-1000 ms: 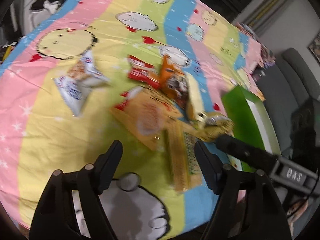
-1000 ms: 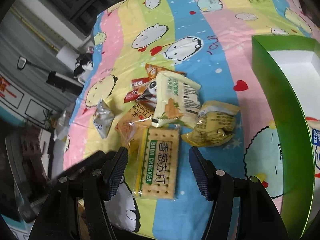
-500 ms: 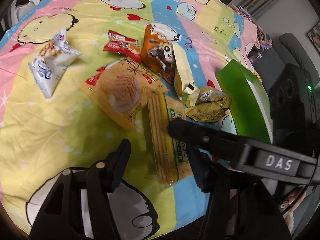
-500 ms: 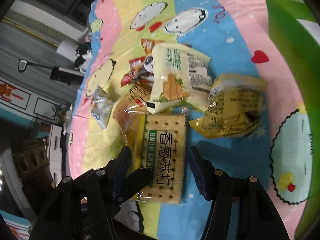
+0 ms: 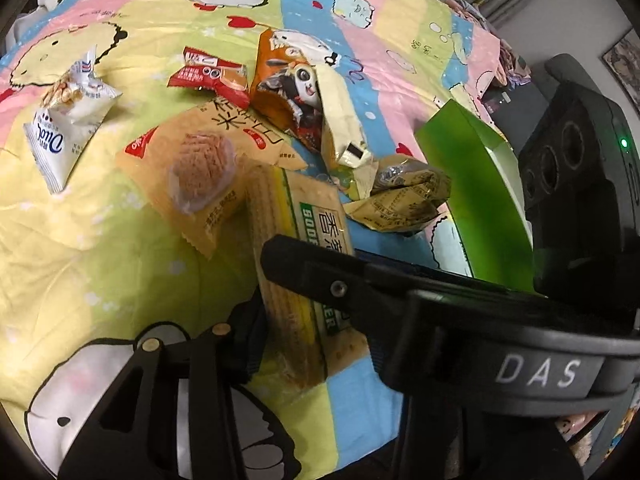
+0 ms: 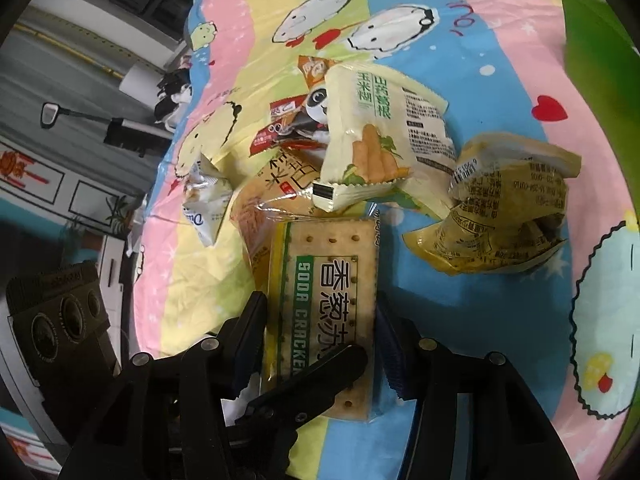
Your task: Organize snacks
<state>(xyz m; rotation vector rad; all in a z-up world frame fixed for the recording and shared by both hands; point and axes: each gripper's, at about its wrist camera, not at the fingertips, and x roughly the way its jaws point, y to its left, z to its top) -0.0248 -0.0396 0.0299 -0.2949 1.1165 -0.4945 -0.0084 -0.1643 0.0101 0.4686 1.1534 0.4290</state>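
Around the soda cracker pack (image 6: 328, 264), on a cartoon-print cloth (image 5: 100, 240), both pairs of my fingers have met. My right gripper (image 6: 322, 320) has its fingers on the pack's two long edges, one touching each side, after just closing in on it. My left gripper (image 5: 308, 332) comes in from the left of the pack and has also just been closing; one of its fingers (image 5: 250, 336) presses the stacked side of the pack, while the other lies across the printed face at the near end, so the near end is clamped between them. From the left wrist, much of that second finger is hidden behind my right gripper's black body, which crosses the pack's near half.

Just beyond the pack, a cream packet (image 6: 380, 136) printed with green lettering rests with its lower edge overlapping the pack's far end. Right of the pack lies a crumpled yellow packet (image 6: 508, 216), close but apart. Left of the pack, touching its far corner, is a flat orange rice-cake packet (image 5: 192, 168). Further beyond are an orange panda packet (image 5: 292, 88), partly under the cream one, and a small red packet (image 5: 208, 78). Well to the left sits a white packet (image 5: 68, 120). Well to the right, past the yellow packet, stands a green box (image 5: 472, 184).
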